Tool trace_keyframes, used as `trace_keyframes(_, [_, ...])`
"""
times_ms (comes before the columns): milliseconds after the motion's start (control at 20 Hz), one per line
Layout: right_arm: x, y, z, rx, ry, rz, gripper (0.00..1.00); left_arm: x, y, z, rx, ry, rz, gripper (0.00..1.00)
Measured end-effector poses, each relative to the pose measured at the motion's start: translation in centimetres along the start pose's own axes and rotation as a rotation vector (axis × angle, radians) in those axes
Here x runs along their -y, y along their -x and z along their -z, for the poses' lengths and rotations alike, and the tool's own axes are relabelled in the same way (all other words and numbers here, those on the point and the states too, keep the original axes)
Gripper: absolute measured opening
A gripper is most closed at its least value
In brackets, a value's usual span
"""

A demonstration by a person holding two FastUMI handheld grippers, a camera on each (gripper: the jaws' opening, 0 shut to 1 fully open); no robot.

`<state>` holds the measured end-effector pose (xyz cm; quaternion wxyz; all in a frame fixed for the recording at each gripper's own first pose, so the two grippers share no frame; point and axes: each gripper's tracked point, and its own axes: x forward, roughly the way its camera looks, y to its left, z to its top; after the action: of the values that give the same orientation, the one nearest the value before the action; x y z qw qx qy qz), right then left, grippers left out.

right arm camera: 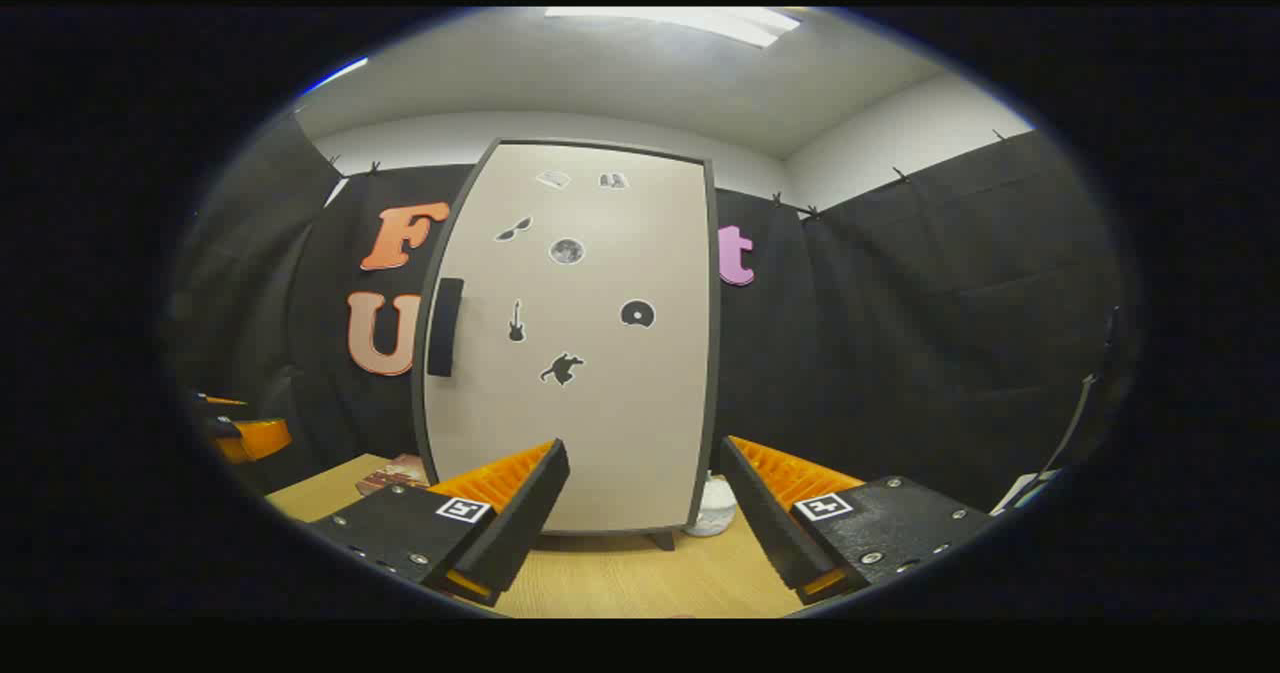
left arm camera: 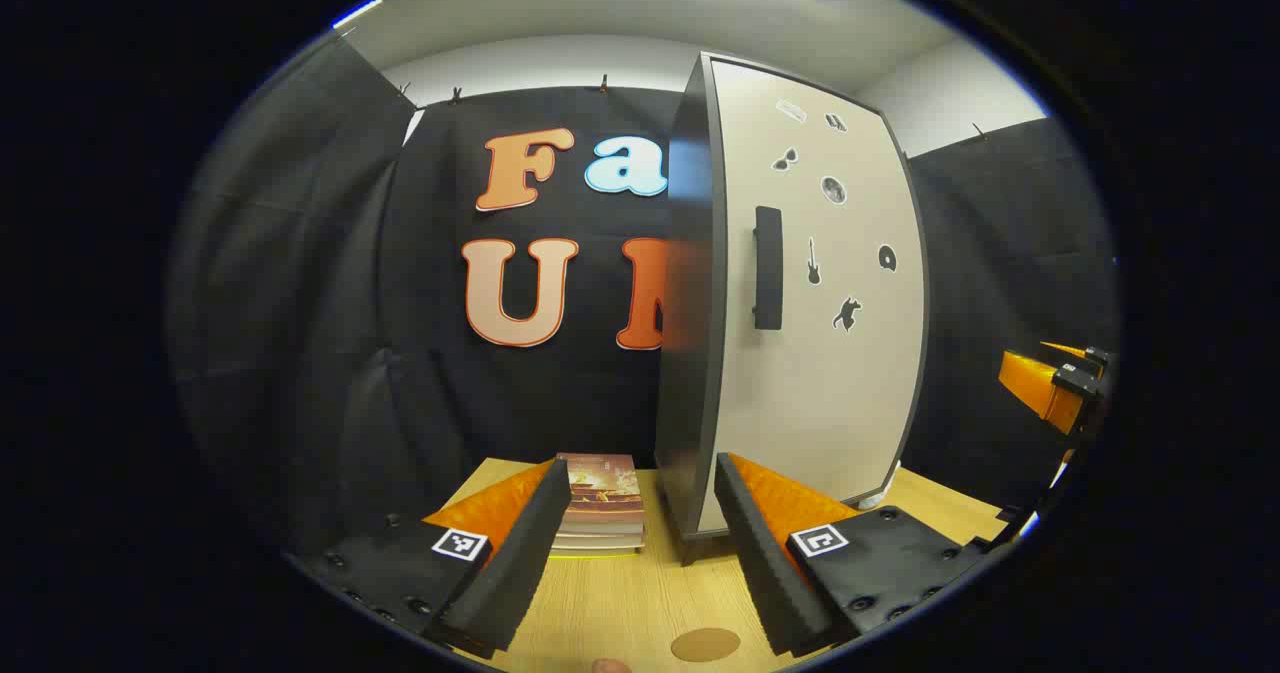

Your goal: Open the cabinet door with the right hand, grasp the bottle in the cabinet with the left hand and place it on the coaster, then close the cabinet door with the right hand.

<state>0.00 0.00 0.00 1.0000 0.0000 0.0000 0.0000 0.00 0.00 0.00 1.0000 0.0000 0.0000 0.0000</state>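
- Cabinet [left arm camera: 800, 333] stands upright on the wooden table [left arm camera: 620, 603], door [right arm camera: 590, 353] shut flat against its frame in the right gripper view; dark handle [left arm camera: 767, 267] runs vertical along the door's left edge.
- We note small dark stickers [right arm camera: 562, 367] scattered over the door face: a guitar shape, a disc, a round moon-like one, sunglasses.
- Bottle: we cannot see it; the shut door covers the cabinet's inside.
- Coaster [left arm camera: 705, 644], a round brown disc, lies flat on the table at 6 o'clock in the left gripper view, between the left gripper's fingers and nearer the camera than the cabinet.
- Books [left arm camera: 600, 506], a short stack, sit on the table at 7 o'clock of the cabinet's front corner, just beside it, partly behind the left finger.
- A pale rounded object [right arm camera: 712, 513] sits on the table at the cabinet's lower right corner; we cannot tell what it is.
- Left gripper [left arm camera: 632, 543]: fingers spread wide, nothing between them, apart from cabinet and books.
- Right gripper [right arm camera: 645, 513]: fingers spread wide, empty, facing the door square-on, short of it and well to the right of the handle at 10 o'clock.
- Right gripper also shows at 3 o'clock in the left gripper view's edge.
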Motion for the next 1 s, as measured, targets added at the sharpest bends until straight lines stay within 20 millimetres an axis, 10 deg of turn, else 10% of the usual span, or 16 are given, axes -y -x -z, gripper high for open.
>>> trace_keyframes(1000, [-3.0,-1.3,-1.0,0.023,0.038,-0.086,0.94,0.1,0.3,-1.6,0.03,0.005,-0.01,0.94])
